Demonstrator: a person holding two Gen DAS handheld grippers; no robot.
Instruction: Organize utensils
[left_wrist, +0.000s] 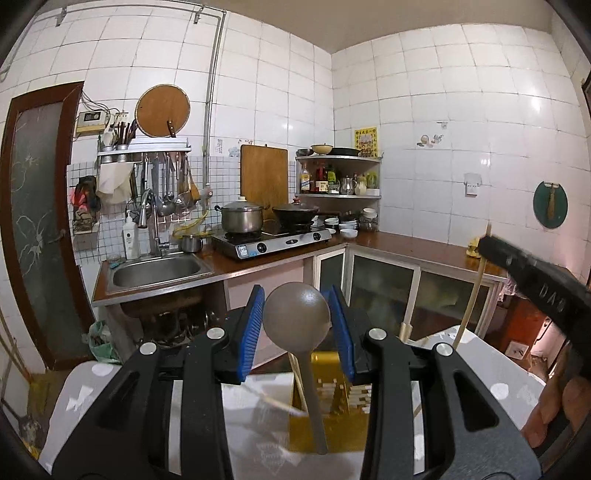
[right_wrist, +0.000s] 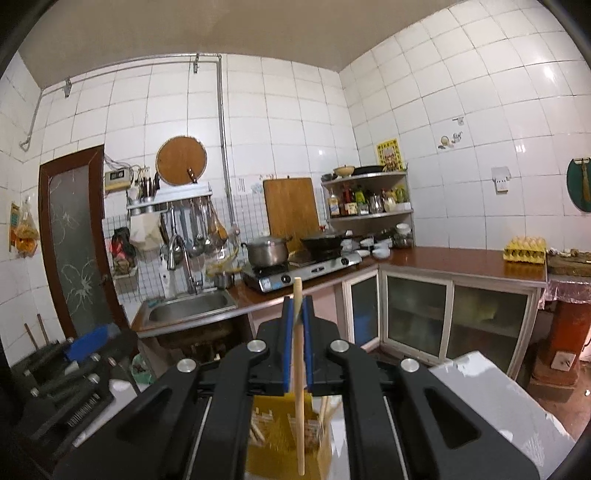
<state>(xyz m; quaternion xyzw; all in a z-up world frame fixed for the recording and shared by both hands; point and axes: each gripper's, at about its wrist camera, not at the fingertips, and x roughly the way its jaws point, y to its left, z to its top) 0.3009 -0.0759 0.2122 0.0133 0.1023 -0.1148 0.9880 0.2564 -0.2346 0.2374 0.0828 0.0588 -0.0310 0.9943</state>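
Matte grey round spoon (left_wrist: 297, 317) between ribbed blue fingers (left_wrist: 250, 328) (handle slim).

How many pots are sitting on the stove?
2: a steel pot on the left burner, a black wok on the right of the stove. None seem hidden.

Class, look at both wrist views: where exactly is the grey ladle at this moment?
In the left wrist view the grey ladle stands bowl-up between the blue pads of the left gripper, its handle running down in front of the yellow utensil holder.
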